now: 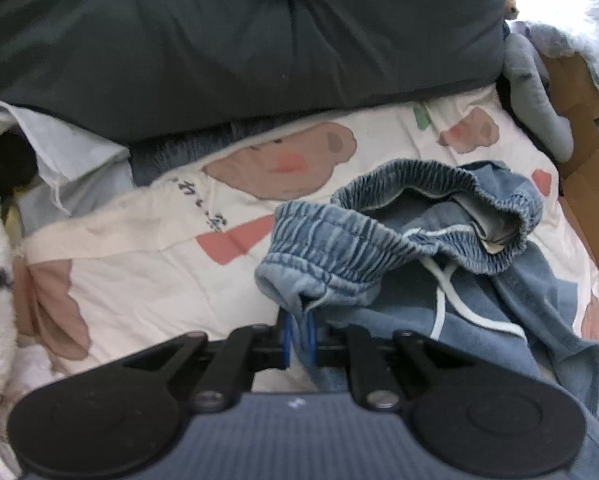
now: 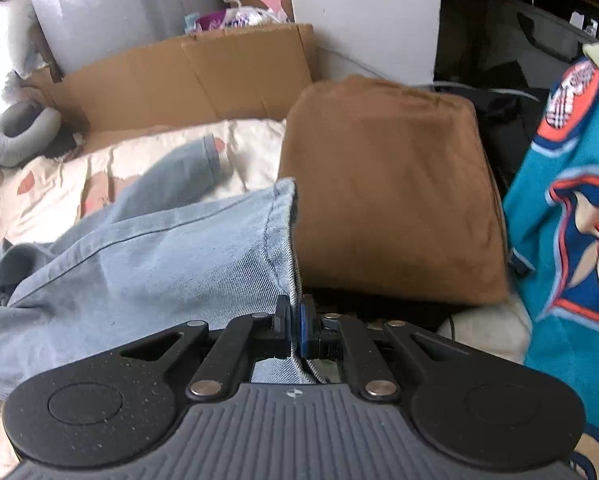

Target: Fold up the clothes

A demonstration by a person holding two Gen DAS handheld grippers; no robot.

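I hold the left gripper (image 1: 299, 334) pinched on the elastic waistband (image 1: 331, 240) of the denim trousers (image 1: 511, 292), and the right gripper (image 2: 295, 320) pinched on the hem of one trouser leg (image 2: 203, 252), its fingers pressed together on the cloth. The trousers lie crumpled across the printed bedspread (image 1: 139, 280), the waist bunched towards its far right side near the cardboard (image 2: 187, 76), the second leg (image 2: 179, 168) sprawled apart beside the brown cushion (image 2: 391, 188). I judge the fold barely begun: both ends are secured, but the garment is not yet flat, legs unaligned, no crease made.
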